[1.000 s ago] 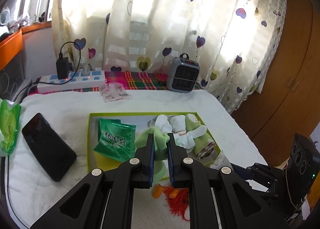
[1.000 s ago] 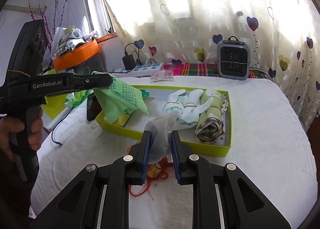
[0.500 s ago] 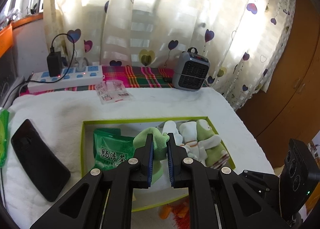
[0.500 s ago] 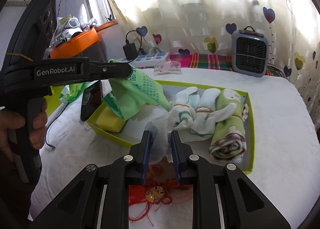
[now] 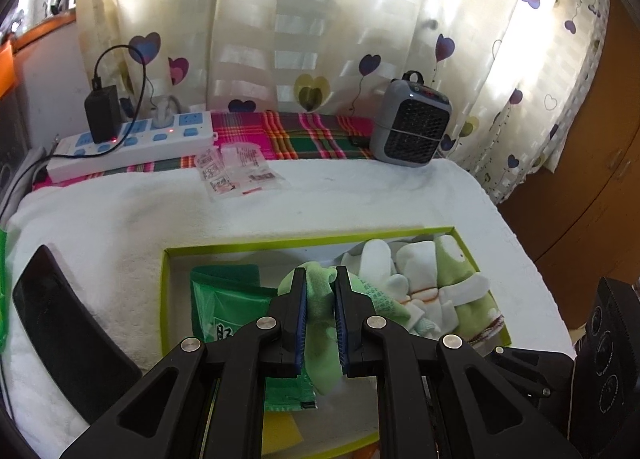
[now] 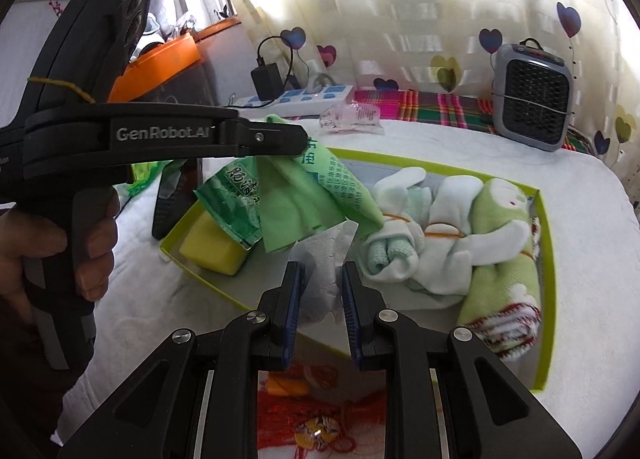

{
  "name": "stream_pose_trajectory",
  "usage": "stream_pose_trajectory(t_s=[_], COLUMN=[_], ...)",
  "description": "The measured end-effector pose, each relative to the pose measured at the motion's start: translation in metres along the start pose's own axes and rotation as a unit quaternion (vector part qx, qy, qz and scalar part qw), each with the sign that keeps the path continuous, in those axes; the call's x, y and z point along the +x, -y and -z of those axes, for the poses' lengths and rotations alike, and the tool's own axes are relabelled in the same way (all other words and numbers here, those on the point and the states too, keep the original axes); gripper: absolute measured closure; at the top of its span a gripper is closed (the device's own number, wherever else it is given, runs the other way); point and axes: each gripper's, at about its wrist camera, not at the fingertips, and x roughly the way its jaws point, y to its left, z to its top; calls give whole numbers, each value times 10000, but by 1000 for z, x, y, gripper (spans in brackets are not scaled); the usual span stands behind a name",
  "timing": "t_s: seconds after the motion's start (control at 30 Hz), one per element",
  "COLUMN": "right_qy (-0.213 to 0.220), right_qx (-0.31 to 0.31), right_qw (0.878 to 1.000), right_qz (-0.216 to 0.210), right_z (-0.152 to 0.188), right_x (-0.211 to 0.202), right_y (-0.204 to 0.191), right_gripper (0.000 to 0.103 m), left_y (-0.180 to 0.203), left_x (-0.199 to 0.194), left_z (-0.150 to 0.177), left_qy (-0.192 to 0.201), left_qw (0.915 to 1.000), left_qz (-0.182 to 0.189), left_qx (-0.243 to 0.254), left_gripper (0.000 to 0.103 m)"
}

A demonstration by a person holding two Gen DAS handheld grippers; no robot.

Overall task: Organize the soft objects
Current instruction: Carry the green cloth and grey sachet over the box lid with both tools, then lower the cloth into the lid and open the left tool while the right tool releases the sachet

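One "GenRobot.AI" mark on left tongs (image 6: 298, 141), green packet (image 6: 234, 203) print unreadable

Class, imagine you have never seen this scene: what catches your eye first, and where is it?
The left gripper pinches a light green cloth over the green-rimmed box, and the right gripper clamps a white tissue near the box's front edge. Rolled socks lie inside on the right.

The tray (image 6: 546, 299) has a lime-green rim; in it lie a yellow sponge (image 6: 210, 249), a green printed packet (image 6: 236, 203) and white-and-green rolled socks (image 6: 436, 243). The cloth (image 5: 320, 323) is pale green; the tissue (image 6: 324, 259) is white. The curtain (image 5: 320, 19) is cream with purple hearts; the strip of fabric (image 5: 304, 135) is pink-and-green plaid; the heater (image 5: 412, 131) is grey.
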Motion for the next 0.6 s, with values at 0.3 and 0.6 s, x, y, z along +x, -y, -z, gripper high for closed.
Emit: stream_pose_trajectory(t_s=[0.3, 0.6], right_qy=[-142, -184], right_qx=[31, -14], right_qw=[9999, 9998], right_qz=[24, 23], right_z=[-1, -2], right_x=[12, 13], right_y=[2, 0], right_gripper=[82, 81], left_y=[-3, -3], left_x=[14, 17], left_z=[-2, -2], left_qy=[-112, -160], left_qw=[9999, 9998], left_qz=[-68, -145], left_qx=[-21, 17], left_gripper=[92, 76])
